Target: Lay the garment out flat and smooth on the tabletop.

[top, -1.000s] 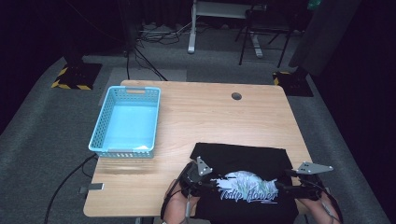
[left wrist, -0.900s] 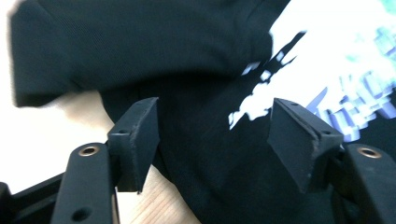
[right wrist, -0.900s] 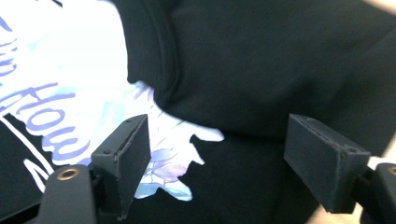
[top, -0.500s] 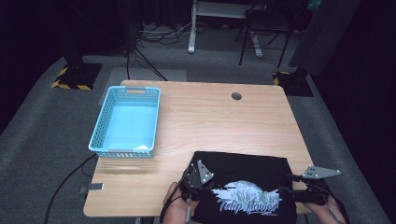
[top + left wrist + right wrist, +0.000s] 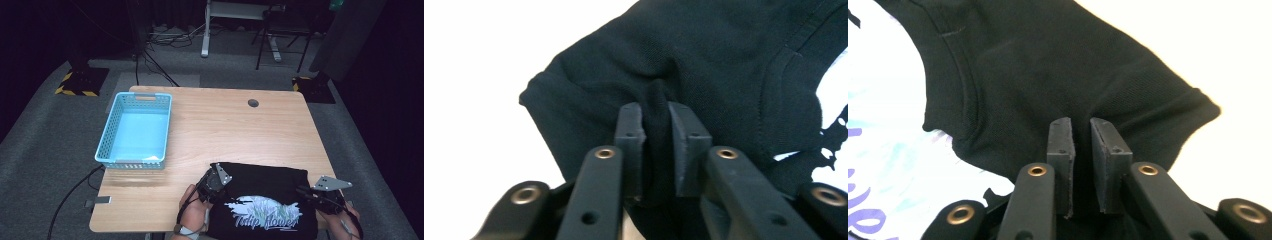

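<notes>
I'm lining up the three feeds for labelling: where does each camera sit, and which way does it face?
High view: fixed above the person's side, looking forward and down on the table; hands and both grippers show.
Left gripper view: rides the left gripper, looking along its jaws, pinched on the black T-shirt.
Right gripper view: rides the right gripper, jaws clamped on a fold of it.
Shared: all three show the T-shirt.

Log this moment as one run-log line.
left gripper: just closed, pinching black T-shirt fabric | right gripper: just closed on shirt fabric | shirt: flat at table near edge | blue basket: empty
</notes>
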`<action>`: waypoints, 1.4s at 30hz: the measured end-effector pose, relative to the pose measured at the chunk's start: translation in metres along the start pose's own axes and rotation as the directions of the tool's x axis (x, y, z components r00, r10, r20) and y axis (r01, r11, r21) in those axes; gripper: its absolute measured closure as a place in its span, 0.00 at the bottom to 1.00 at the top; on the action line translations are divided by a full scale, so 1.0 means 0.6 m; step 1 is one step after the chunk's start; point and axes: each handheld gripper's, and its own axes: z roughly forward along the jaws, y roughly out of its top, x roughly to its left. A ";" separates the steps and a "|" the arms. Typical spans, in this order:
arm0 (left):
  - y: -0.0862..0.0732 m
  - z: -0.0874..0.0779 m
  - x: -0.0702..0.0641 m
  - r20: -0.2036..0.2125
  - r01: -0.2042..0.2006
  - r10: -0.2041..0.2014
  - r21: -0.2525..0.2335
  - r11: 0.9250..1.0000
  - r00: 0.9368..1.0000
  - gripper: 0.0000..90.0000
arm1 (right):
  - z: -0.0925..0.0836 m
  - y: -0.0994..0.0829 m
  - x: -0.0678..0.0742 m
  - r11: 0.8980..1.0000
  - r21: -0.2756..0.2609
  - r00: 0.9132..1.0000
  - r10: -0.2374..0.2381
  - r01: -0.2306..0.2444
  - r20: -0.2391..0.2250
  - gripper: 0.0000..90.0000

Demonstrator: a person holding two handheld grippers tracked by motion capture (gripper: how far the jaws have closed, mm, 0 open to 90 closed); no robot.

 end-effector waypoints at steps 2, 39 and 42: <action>-0.003 -0.011 -0.001 0.008 0.001 -0.001 -0.017 1.000 1.000 0.91 | -0.010 0.000 -0.001 1.000 -0.005 1.000 -0.004 0.004 0.005 0.91; 0.091 -0.041 0.121 -0.073 0.231 -0.252 -0.222 0.947 0.965 0.47 | -0.018 0.101 -0.107 0.952 -0.263 0.966 0.204 -0.158 0.156 0.45; 0.077 -0.061 0.115 -0.079 0.216 -0.242 -0.248 0.944 0.967 0.34 | -0.024 0.106 -0.113 0.939 -0.291 0.960 0.236 -0.185 0.153 0.38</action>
